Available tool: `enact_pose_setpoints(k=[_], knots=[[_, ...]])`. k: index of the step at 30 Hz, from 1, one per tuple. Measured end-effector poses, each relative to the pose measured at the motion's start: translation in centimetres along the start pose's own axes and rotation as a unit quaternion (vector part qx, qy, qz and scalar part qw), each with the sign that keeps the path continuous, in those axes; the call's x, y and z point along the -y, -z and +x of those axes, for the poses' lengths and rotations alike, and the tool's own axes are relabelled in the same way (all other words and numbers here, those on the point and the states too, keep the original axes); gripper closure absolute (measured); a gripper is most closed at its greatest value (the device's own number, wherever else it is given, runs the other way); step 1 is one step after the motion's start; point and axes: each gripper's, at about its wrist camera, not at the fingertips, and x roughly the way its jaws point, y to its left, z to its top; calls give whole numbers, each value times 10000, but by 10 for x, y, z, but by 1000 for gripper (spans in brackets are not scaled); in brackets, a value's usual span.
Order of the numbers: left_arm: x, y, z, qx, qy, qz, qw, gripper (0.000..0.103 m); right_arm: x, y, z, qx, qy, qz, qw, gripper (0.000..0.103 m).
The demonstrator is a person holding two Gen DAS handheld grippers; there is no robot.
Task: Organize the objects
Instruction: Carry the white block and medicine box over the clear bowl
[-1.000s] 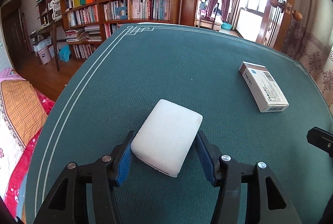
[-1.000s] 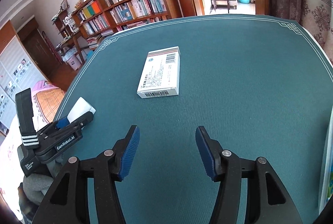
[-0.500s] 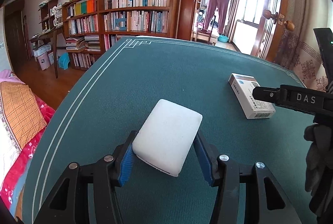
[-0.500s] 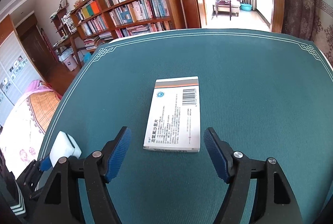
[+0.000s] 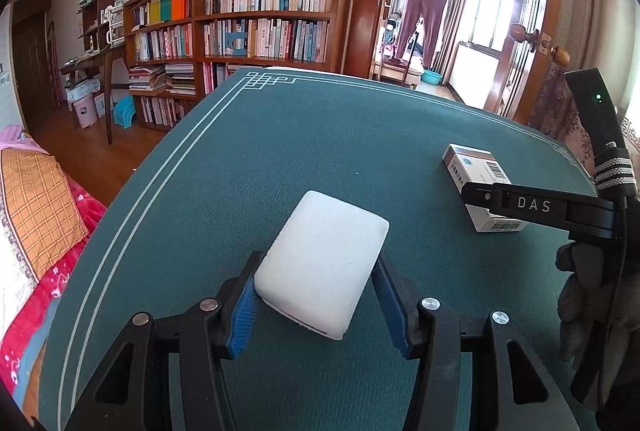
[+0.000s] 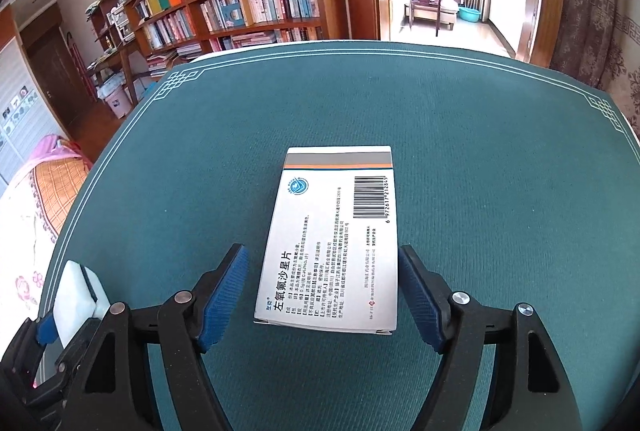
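A white rectangular block (image 5: 324, 263) lies low over the green table cloth (image 5: 320, 135). My left gripper (image 5: 318, 271) is shut on it, a blue pad pressed to each long side. A white medicine box (image 6: 332, 231) with a barcode and blue print lies flat on the cloth between the jaws of my right gripper (image 6: 322, 255). Those jaws are closing: the right pad is at the box's edge, while the left pad (image 6: 224, 287) stands a little apart from it. In the left wrist view the right gripper's black finger (image 5: 480, 195) crosses the box (image 5: 476, 167).
The table's white-lined edges (image 6: 132, 127) run along the left and far sides. A bed with an orange checked cover (image 5: 36, 215) is off the left edge. Bookshelves (image 5: 248, 23) and a doorway stand beyond. A gloved hand (image 5: 588, 291) holds the right gripper.
The right gripper moved forward until its jaws straddle the medicine box, first opening wider, then narrowing. It came into the left wrist view from the right. The left gripper kept its grip.
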Motion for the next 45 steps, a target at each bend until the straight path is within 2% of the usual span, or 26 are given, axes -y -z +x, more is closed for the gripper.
enact_pose_setpoints(k=[9,24,30,35,45], knots=[[3,2,-3,33,80,54,9999,46,5,22,-28,37,-212,16,9998,37],[15,3,-11,34,139,186,9997,46,53,92,-149,447,-417,597,9963,37],[49,13,-32,104,433,458,9980,46,88,105,-196,697,-386,849,9932,37],[85,21,-48,99,702,777,9944,46,124,120,-228,848,-157,955,9917,37],[165,27,-81,197,1352,1403,9806,46,232,145,-271,873,391,1481,9843,37]])
